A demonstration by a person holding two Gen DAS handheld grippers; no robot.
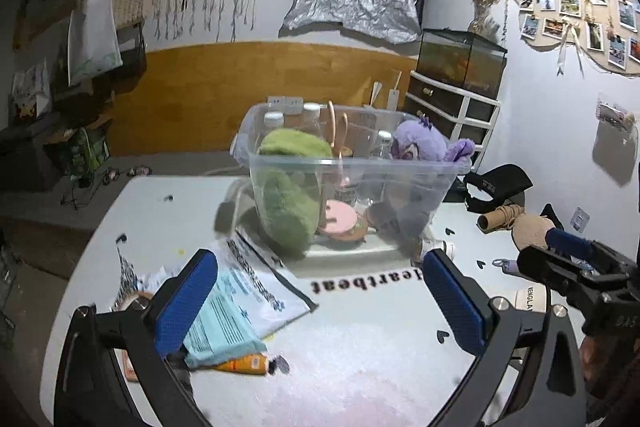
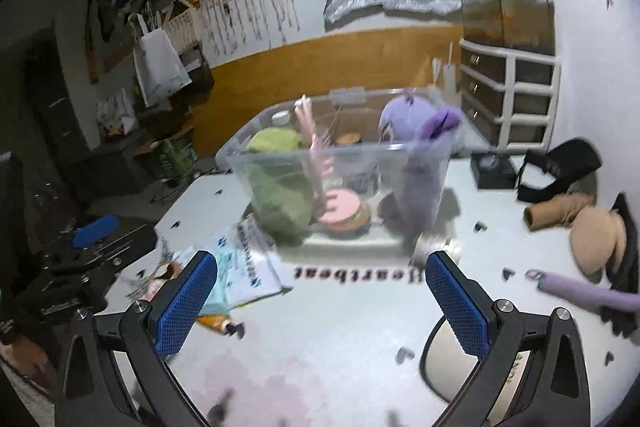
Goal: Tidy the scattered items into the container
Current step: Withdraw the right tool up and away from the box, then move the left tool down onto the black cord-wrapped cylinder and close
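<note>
A clear plastic bin point(image 1: 348, 183) point(image 2: 340, 171) stands mid-table and holds a green plush point(image 1: 288, 195), a purple plush point(image 1: 424, 143), bottles and a pink lid point(image 1: 340, 219). My left gripper point(image 1: 320, 299) is open and empty, above the table in front of the bin. A white and teal packet point(image 1: 240, 299) and an orange tube point(image 1: 244, 363) lie by its left finger. My right gripper point(image 2: 320, 303) is open and empty; it shows in the left wrist view point(image 1: 568, 247) at the right. A small bottle point(image 1: 434, 249) lies at the bin's front right corner.
Beige socks point(image 2: 588, 231), a purple strap point(image 2: 580, 291) and a black cap point(image 2: 560, 163) lie on the right of the table. A round white object point(image 2: 448, 359) sits under the right finger. A fish tank on drawers point(image 1: 460, 75) stands behind.
</note>
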